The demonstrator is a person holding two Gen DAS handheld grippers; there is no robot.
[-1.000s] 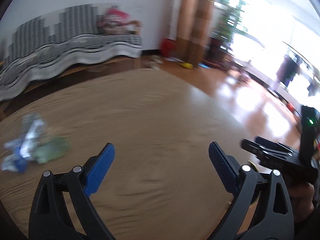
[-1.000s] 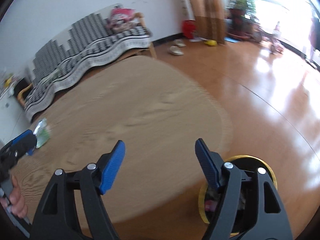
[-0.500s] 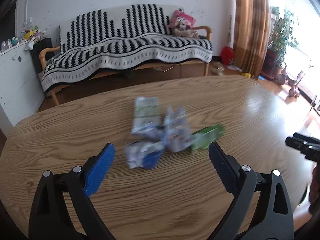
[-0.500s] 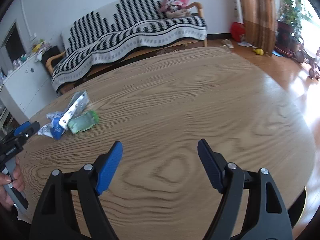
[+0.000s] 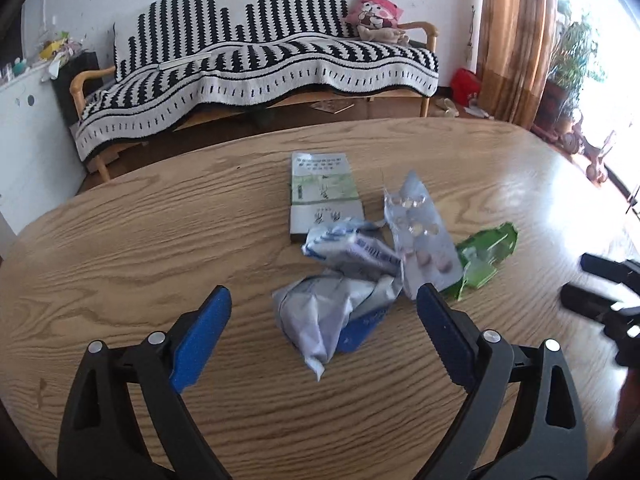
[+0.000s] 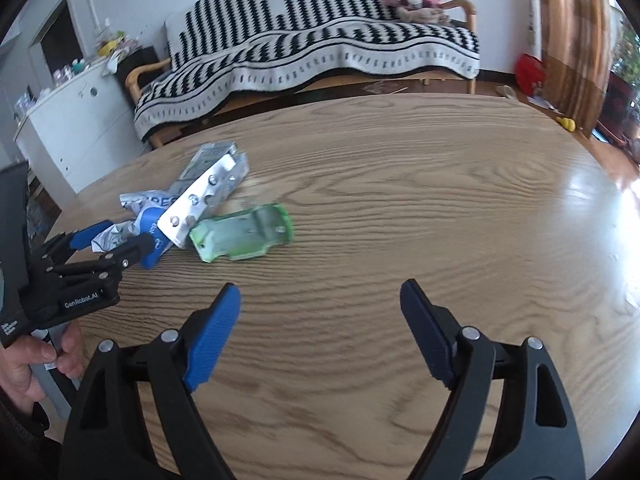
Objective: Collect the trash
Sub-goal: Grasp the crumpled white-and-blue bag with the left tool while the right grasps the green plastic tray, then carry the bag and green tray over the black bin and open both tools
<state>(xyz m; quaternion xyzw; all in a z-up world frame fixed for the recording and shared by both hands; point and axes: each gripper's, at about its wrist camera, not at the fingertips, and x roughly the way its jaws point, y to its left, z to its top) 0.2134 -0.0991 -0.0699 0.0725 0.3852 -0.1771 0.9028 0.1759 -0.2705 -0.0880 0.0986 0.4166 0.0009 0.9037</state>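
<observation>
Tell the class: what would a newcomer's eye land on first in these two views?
A small heap of trash mid-table: a crumpled white-and-blue wrapper, a silver blister pack, a green wrapper and a flat box. The left gripper, jaws closing, frames the crumpled wrapper without touching it. Behind stands a striped sofa.

The only print I can read outright is "GenRobot.AI", white on the black body of the left gripper (image 6: 106, 246), off to the left of my right claw. Below it, on the same body's lower corner, sits smaller white lettering, too small for me to make out.

Ahead of my left claw, the flat box (image 5: 325, 196) carries lines of print and large characters, possibly Chinese, none legible. Between that claw's jaws, nearer its right one, the crumpled wrapper (image 5: 352, 244) has a blue band of blurred characters. From the right claw's side, that wrapper shows big pale letters, partly covered; I cannot spell them.
</observation>
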